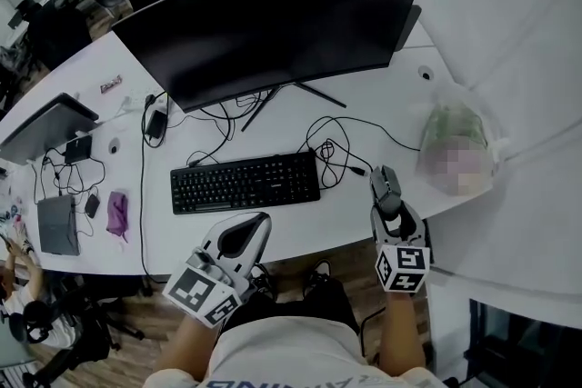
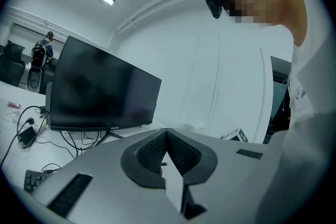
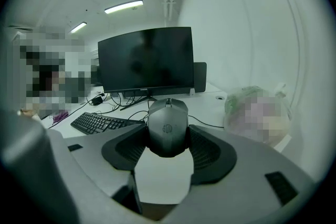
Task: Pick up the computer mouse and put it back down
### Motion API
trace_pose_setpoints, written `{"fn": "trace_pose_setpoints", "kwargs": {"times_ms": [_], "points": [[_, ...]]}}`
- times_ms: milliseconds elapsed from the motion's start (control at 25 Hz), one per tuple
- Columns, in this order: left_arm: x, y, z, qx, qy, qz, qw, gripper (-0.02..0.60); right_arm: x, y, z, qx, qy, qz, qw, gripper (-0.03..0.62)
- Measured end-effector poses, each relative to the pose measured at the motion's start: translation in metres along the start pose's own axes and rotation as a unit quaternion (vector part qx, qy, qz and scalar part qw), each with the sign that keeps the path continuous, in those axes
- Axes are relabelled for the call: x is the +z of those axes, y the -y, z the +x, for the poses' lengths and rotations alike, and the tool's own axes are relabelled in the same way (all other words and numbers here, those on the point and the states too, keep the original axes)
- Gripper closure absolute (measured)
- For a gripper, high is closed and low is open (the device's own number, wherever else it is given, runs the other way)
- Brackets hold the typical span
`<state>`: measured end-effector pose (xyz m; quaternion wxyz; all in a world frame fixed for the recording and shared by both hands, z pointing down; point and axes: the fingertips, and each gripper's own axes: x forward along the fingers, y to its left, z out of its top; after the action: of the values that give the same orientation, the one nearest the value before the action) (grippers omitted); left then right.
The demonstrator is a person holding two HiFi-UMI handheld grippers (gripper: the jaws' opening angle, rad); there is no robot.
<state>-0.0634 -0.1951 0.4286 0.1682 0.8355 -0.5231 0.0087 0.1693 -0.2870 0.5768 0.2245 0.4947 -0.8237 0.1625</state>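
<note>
Desk: we see a long white desk (image 1: pixel 382 95) that curves round the person, who sits at its near edge.
Monitor: a wide dark monitor (image 1: pixel 273 23) stands at the back of the desk, well apart from both grippers.
Keyboard: a black keyboard (image 1: pixel 245 182) lies between the monitor and the person, nearer our left gripper than our right.
Bag: a clear plastic bag (image 1: pixel 459 145) with something greenish inside sits near the mouse, on its right.
Left gripper: our left gripper (image 1: pixel 257 227) hangs at the desk's near edge just below the keyboard. In its own view (image 2: pixel 167 147) the jaws are pressed together with nothing between them.
Right gripper: our right gripper (image 1: pixel 387 203) reaches over the near edge at the right. In its own view (image 3: pixel 168 140) the jaws are clamped on the flanks of the mouse.
Mouse: the dark grey mouse (image 1: pixel 386 186) (image 3: pixel 167 126) sits between the right jaws, over the desk close to its front edge. We cannot tell whether it rests on the surface or is just clear of it.
Long axis: it runs straight out along the gripper, tail toward us and wheel end toward the monitor.
Cable: a black cable (image 1: pixel 332 154) lies in loops between the mouse and the keyboard.
Coming move: we judge it belongs to the right hand alone, straight up or down over this spot, with the cable's slack to its left.
</note>
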Motion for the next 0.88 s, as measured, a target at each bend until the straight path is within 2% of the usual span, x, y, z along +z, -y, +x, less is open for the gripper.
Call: {"fn": "trace_pose_setpoints", "kwargs": {"times_ms": [480, 880], "points": [[-0.024, -0.001, 0.009, 0.009, -0.031, -0.002, 0.9995, 0.577, -0.074, 0.002, 0.031, 0.006, -0.072, 0.000, 0.997, 0.329], [-0.036, 0.001, 0.013, 0.015, -0.045, -0.009, 0.9988, 0.577, -0.118, 0.000, 0.047, 0.017, -0.117, -0.009, 0.993, 0.329]]}}
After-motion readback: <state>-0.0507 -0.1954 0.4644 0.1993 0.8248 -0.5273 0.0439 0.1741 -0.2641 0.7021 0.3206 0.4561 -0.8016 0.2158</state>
